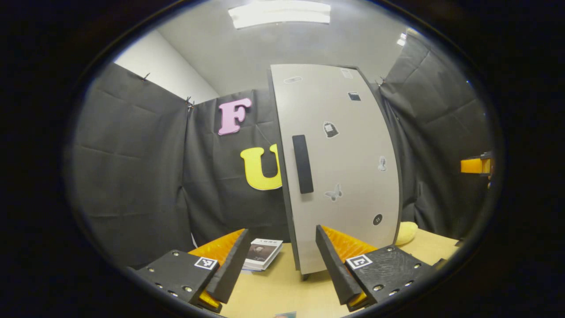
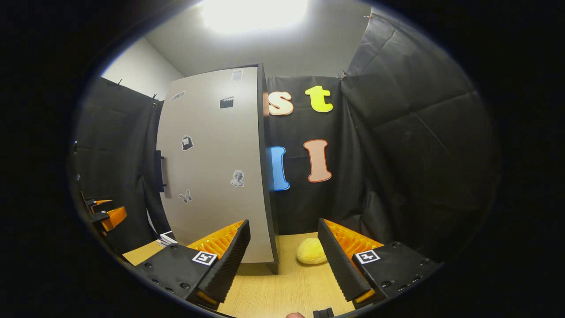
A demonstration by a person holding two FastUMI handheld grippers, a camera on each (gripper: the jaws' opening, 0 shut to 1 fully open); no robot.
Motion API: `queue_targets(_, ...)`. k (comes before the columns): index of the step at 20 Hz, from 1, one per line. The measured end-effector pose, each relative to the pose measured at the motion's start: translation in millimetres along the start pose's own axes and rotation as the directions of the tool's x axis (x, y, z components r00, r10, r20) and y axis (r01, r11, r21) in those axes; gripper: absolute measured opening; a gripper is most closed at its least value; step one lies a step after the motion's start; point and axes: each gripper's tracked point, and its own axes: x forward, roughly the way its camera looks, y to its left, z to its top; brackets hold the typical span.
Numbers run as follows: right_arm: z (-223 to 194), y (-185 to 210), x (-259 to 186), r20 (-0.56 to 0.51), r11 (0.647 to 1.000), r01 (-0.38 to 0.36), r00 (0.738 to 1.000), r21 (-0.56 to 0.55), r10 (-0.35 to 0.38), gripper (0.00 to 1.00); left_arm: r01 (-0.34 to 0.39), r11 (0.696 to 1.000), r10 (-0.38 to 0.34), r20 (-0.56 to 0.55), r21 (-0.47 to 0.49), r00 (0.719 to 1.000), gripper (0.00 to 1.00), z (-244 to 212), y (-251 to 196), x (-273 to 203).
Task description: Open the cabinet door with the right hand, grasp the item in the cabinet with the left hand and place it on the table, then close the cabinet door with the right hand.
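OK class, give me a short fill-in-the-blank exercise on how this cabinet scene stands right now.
1. The cabinet door is ____.
2. Both the left gripper and right gripper are ____.
3. Left of the cabinet, a stack of ____ lies on the table.
4. The door's handle is coloured ____.

Missing words: closed; open; books; black

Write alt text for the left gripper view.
A tall pale cabinet with a closed door, dark vertical handle and small stickers stands on a wooden table straight ahead. The left gripper hangs in front with jaws open and empty. Books lie left of the cabinet, a yellow object right.
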Motion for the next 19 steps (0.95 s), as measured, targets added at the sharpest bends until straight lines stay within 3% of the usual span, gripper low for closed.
queue_targets(19,7,13,-10,0.022,0.999,-0.012,1.0,-0.034,0.012,0.97,-0.011,1.0,0.011,0.008,-0.009,1.0,0.89,0,11,-4)
